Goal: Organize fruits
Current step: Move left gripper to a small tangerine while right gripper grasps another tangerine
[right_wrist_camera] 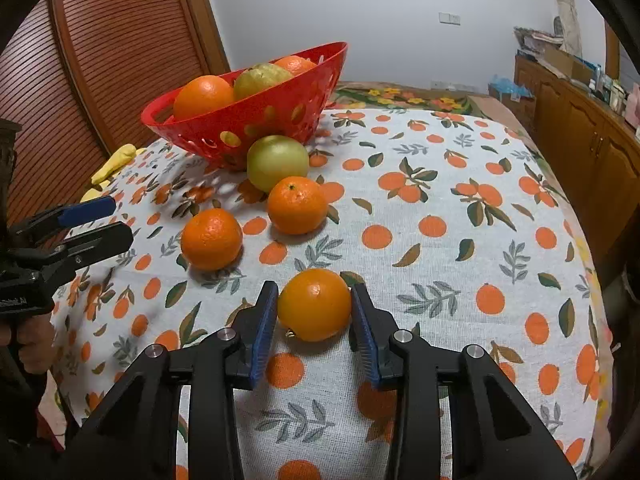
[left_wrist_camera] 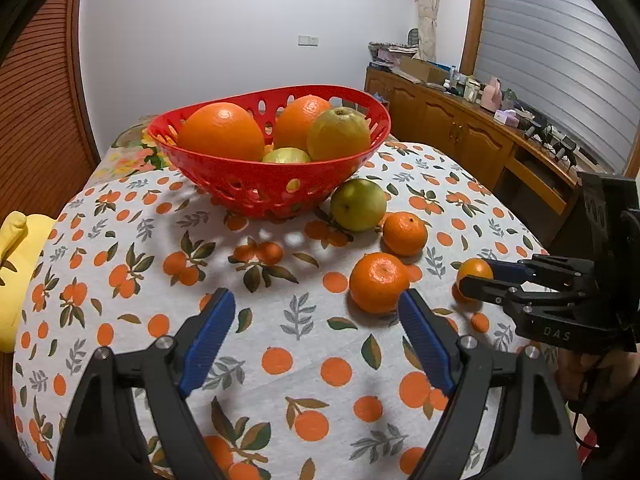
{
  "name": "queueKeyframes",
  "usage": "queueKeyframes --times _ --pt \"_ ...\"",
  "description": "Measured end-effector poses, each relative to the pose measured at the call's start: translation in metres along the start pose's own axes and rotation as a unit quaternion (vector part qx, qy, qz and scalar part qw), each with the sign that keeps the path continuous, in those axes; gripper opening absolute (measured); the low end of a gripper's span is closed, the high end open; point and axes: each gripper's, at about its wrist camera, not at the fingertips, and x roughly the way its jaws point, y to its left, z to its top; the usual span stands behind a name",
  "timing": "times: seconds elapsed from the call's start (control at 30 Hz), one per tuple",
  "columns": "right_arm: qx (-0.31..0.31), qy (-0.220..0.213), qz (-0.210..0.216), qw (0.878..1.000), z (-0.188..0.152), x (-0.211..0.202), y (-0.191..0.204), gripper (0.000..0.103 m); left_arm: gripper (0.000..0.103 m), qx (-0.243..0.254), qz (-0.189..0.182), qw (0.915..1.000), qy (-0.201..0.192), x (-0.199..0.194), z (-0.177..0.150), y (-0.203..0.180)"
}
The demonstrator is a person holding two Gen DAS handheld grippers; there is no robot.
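Observation:
A red basket (left_wrist_camera: pixel 260 184) at the back of the table holds two large oranges and two yellow-green fruits. In front of it, on the cloth, lie a green fruit (left_wrist_camera: pixel 358 204) and two mandarins (left_wrist_camera: pixel 405 233) (left_wrist_camera: pixel 378 282). My left gripper (left_wrist_camera: pixel 314 294) is open and holds nothing, its right finger close beside the nearer mandarin. In the right wrist view my right gripper (right_wrist_camera: pixel 314 288) is shut on a small orange (right_wrist_camera: pixel 314 305) that rests on the cloth, with both blue pads against its sides. The left gripper (right_wrist_camera: pixel 120 220) shows at the left there.
The table carries an orange-print cloth (right_wrist_camera: pixel 440 240). A yellow object (left_wrist_camera: pixel 16 272) lies at its left edge. A wooden louvred door (right_wrist_camera: pixel 120 60) stands behind the basket, and a cluttered wooden sideboard (left_wrist_camera: pixel 460 128) runs along the right wall.

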Motion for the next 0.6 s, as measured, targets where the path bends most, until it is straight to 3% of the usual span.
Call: queueKeyframes --times 0.47,0.6 --pt "0.001 -0.014 -0.002 1.000 -0.005 -0.007 -0.006 0.035 0.084 0.026 -0.022 0.9989 0.033 0.032 0.008 -0.021" --pt "0.000 -0.016 -0.002 1.000 -0.006 -0.008 -0.006 0.035 0.080 0.038 -0.027 0.9979 0.045 0.042 0.010 -0.028"
